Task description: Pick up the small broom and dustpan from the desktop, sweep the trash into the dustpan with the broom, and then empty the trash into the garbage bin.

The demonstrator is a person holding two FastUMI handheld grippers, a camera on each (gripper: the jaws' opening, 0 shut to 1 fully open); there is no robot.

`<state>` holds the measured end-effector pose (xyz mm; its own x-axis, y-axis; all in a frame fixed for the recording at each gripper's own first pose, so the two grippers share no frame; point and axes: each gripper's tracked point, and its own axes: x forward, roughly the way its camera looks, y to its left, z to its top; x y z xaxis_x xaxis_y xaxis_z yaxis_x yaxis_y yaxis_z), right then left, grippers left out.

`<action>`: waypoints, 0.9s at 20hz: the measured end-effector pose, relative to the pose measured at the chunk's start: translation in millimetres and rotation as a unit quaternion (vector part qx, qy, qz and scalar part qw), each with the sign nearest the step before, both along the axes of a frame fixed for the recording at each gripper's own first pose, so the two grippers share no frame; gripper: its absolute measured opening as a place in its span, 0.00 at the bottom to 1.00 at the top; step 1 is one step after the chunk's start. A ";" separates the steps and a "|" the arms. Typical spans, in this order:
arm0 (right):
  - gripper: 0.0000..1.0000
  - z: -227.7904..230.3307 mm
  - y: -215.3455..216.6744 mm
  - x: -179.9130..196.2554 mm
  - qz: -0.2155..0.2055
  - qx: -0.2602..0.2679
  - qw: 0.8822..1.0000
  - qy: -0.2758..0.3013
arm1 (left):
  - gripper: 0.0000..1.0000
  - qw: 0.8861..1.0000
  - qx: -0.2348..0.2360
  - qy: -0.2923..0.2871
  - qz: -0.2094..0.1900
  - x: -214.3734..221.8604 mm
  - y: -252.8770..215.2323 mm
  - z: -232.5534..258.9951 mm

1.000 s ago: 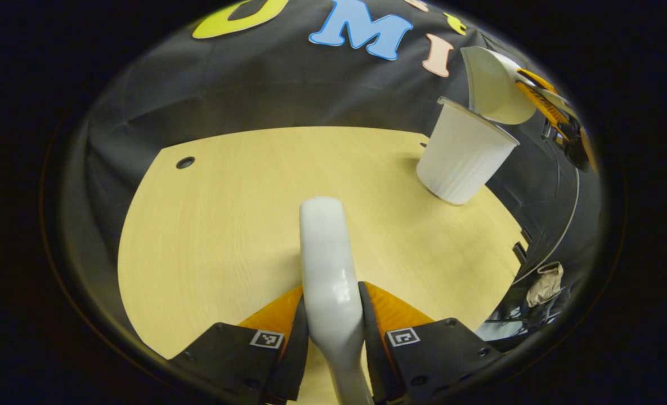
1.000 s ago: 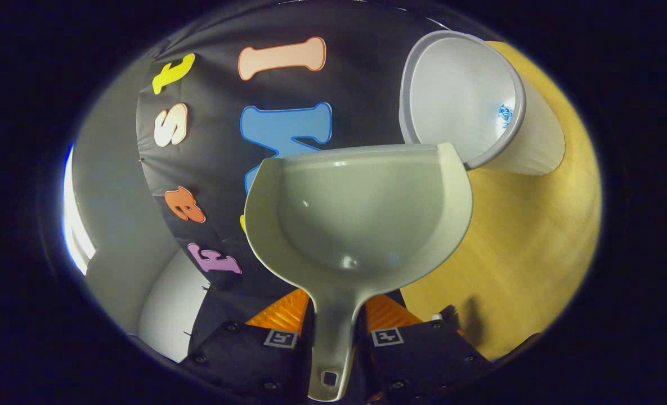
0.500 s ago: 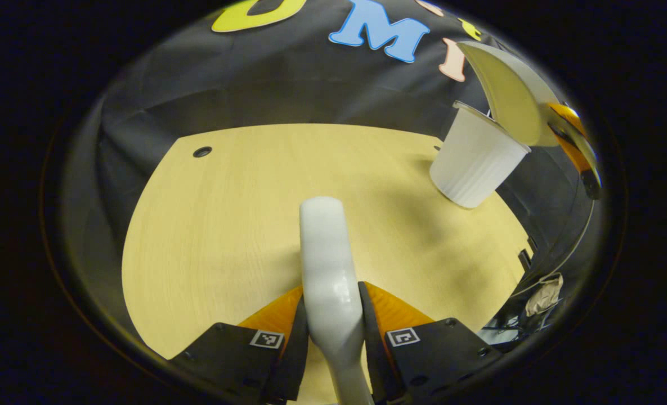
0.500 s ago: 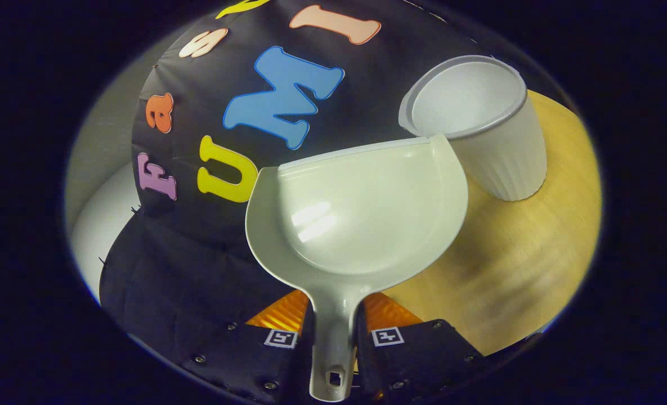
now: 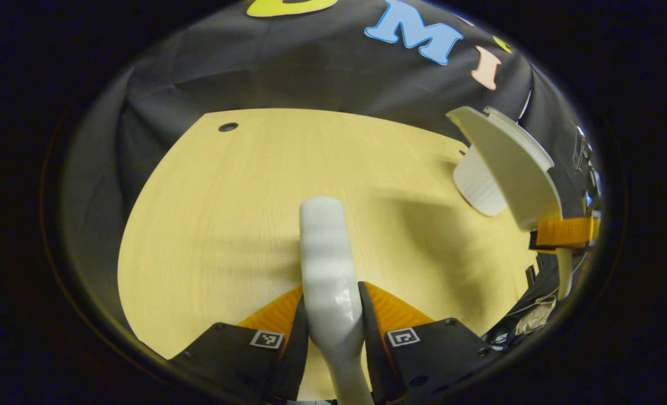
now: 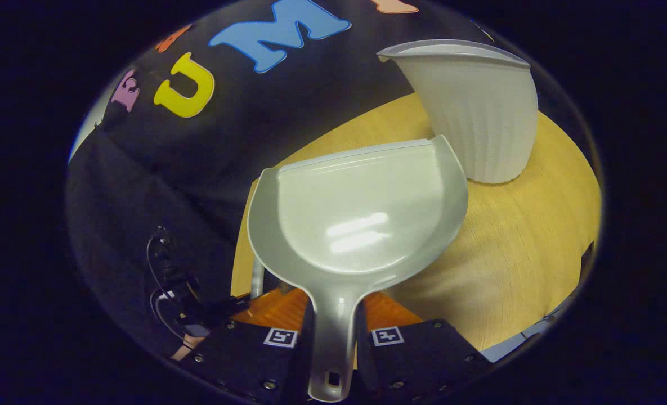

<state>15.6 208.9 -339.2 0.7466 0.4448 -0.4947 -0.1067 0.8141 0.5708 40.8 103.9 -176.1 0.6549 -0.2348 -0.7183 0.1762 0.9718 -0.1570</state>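
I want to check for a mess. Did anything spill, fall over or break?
Nothing stands out. The bin stands upright on the table, and the bare wood around it shows no trash. The dustpan looks empty and whole, its handle clamped in the right hand-held gripper. The left hand-held gripper clamps the broom handle.

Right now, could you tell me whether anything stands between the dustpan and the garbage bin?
Nothing visible does. The dustpan, held by the right gripper, hangs beside the garbage bin, with only bare desktop between them.
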 end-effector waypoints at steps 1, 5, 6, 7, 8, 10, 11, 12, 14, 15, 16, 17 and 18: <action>0.34 -7.3 2.2 -2.4 0.002 -0.019 1.000 0.002 | 0.52 1.000 0.004 0.004 0.005 -0.1 1.0 -3.3; 0.33 -35.6 3.5 -8.4 0.004 -0.076 0.997 0.018 | 0.55 1.000 0.009 0.019 0.022 -1.8 0.1 -12.6; 0.34 -42.2 4.1 -7.7 0.006 -0.081 0.996 0.024 | 0.50 0.999 0.011 0.022 0.026 -2.5 0.5 -15.5; 0.34 -46.6 4.2 -8.8 0.005 -0.085 0.996 0.030 | 0.52 0.999 0.014 0.025 0.028 -2.8 0.9 -17.2; 0.34 -53.4 5.8 -9.4 0.005 -0.092 0.995 0.034 | 0.54 0.999 0.017 0.028 0.030 -2.8 1.5 -18.1; 0.33 -59.8 4.9 -12.3 0.003 -0.106 0.993 0.044 | 0.54 0.999 0.021 0.035 0.033 -1.4 0.1 -17.2; 0.33 -62.0 5.8 -14.6 0.001 -0.110 0.993 0.049 | 0.52 0.998 0.023 0.040 0.034 0.1 -1.4 -14.4; 0.34 -64.4 8.0 -16.3 0.000 -0.111 0.992 0.052 | 0.52 0.998 0.024 0.043 0.035 0.9 -1.2 -12.7; 0.34 -63.7 8.8 -17.4 0.000 -0.110 0.992 0.059 | 0.54 0.998 0.027 0.048 0.038 4.6 -2.0 -11.4; 0.33 -65.1 8.4 -18.4 0.002 -0.110 0.992 0.062 | 0.55 0.998 0.028 0.050 0.038 7.9 -2.1 -10.3; 0.33 -65.8 8.5 -18.7 0.003 -0.108 0.992 0.065 | 0.51 0.997 0.029 0.053 0.038 10.6 -6.6 -10.7; 0.33 -65.1 8.8 -20.0 0.003 -0.105 0.992 0.068 | 0.50 0.997 0.029 0.055 0.038 13.1 -9.4 -11.2; 0.33 -65.7 9.1 -20.6 0.004 -0.102 0.992 0.072 | 0.51 0.997 0.030 0.057 0.037 14.7 -12.9 -14.7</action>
